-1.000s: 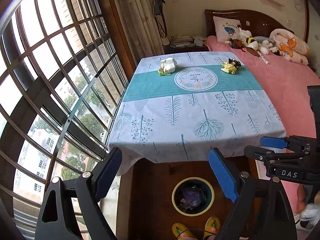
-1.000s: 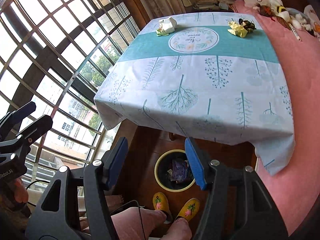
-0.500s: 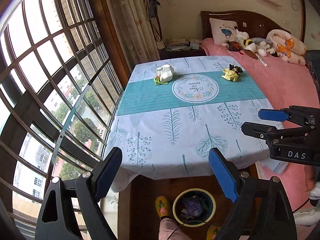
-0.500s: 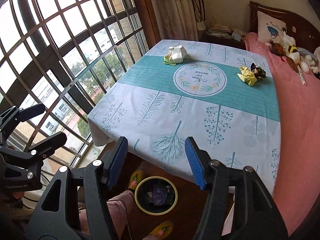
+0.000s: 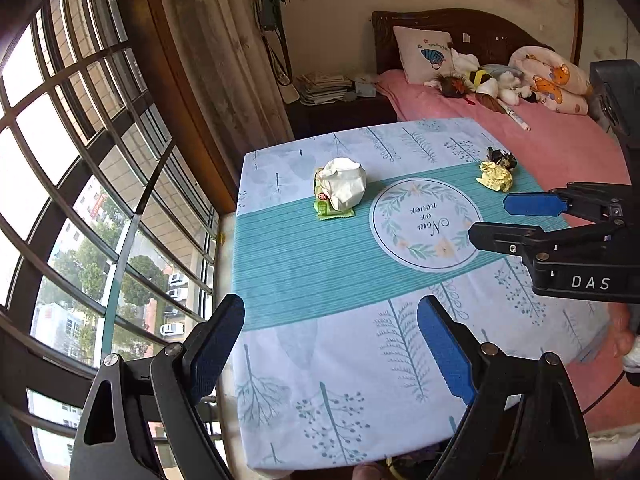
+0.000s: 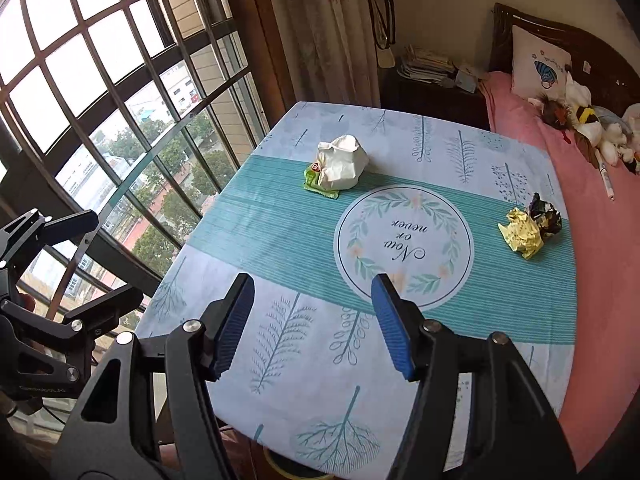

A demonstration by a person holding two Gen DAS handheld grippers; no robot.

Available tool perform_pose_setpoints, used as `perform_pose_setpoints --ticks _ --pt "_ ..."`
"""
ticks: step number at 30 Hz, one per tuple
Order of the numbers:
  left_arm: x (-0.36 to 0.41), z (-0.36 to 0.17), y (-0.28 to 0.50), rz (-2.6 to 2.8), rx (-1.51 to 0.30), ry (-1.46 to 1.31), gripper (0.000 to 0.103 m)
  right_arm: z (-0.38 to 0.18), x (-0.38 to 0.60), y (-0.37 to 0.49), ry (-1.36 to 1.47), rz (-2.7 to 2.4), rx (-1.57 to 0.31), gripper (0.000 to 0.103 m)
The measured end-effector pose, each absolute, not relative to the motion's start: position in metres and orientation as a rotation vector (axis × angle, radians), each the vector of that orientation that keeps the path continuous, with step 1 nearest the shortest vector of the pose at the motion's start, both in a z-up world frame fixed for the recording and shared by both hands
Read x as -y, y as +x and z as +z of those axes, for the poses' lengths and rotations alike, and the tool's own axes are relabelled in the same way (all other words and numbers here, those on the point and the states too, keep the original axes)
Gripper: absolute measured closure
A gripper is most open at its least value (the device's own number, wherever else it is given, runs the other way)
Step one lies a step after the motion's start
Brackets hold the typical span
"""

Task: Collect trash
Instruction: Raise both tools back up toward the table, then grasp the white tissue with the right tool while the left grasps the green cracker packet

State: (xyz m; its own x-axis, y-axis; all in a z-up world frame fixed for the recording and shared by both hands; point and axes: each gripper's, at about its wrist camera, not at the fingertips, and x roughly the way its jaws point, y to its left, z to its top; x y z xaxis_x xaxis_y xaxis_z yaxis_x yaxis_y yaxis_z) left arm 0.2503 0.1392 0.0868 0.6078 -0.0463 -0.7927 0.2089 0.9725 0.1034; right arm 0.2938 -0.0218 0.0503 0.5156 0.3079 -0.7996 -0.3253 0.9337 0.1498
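**Desk:** How far along are you on the trash?

**Me:** By my reading, nothing on the table is collected yet. I have both tools up over the near edge of the table (image 6: pixel 460 152), and both are empty. My left gripper (image 5: pixel 332 344) has its jaws spread wide, nothing between the blue pads; my right gripper (image 6: pixel 314 316) is the same, wide and bare.

**Desk:** What is left up there?

**Me:** Two little heaps. From the right wrist view, a crumpled white paper (image 6: pixel 342 162) sits at about eleven o'clock on the teal band, resting on a green wrapper (image 6: pixel 311 178) that pokes out beneath it. Over at two o'clock, near the bed-side edge, a crumpled yellow paper (image 6: pixel 522 236) touches a dark foil wrapper (image 6: pixel 544 214). The heaps are well apart, with the round printed emblem between them.

**Desk:** And the bin?

**Me:** I cannot see it properly now; only a sliver of a rim shows under the table edge at six o'clock, so I won't vouch for what's in it.

**Desk:** So, your estimate?

**Me:** All four visible pieces remain. I judge the white paper suits my left tool and the yellow one my right.
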Motion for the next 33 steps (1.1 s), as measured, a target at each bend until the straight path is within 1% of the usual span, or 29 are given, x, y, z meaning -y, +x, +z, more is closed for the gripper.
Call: perform_pose_setpoints --ticks 4,6,8,13,18,22,27,28,29,30,32,33 --pt "-0.168 0.062 0.335 -0.195 -0.926 0.192 0.014 0.034 -0.002 0.379 0.021 0.324 -0.950 0.043" --pt "-0.179 0.048 0.374 -0.216 -0.923 0.195 0.014 0.020 -0.011 0.418 0.051 0.310 -0.944 0.040" --pt "-0.186 0.033 0.409 -0.223 -0.926 0.195 0.014 0.002 -0.018 0.452 0.063 0.273 -0.947 0.038" --pt "-0.202 0.000 0.484 -0.254 -0.960 0.141 0.014 -0.049 -0.021 0.522 0.134 0.192 -0.987 0.037" --pt "-0.206 -0.022 0.516 -0.271 -0.973 0.120 0.014 -0.087 -0.006 0.568 0.272 0.125 -1.008 0.037" --pt "-0.209 -0.035 0.526 -0.280 -0.984 0.109 0.014 -0.107 0.010 0.585 0.402 0.091 -1.026 0.036" --pt "-0.210 -0.048 0.542 -0.273 -0.987 0.108 0.014 -0.129 0.007 0.594 0.466 0.102 -1.109 0.037" --pt "-0.210 -0.051 0.546 -0.271 -0.988 0.109 0.014 -0.135 0.005 0.597 0.475 0.113 -1.133 0.043" --pt "-0.207 -0.051 0.544 -0.267 -0.989 0.109 0.014 -0.136 0.005 0.592 0.484 0.124 -1.145 0.057" --pt "-0.207 -0.054 0.547 -0.266 -0.992 0.110 0.014 -0.139 0.004 0.593 0.494 0.134 -1.155 0.063" --pt "-0.206 -0.056 0.548 -0.270 -0.998 0.110 0.014 -0.139 0.001 0.588 0.508 0.139 -1.160 0.064" --pt "-0.205 -0.058 0.550 -0.274 -1.002 0.110 0.014 -0.139 0.000 0.586 0.502 0.135 -1.161 0.071"
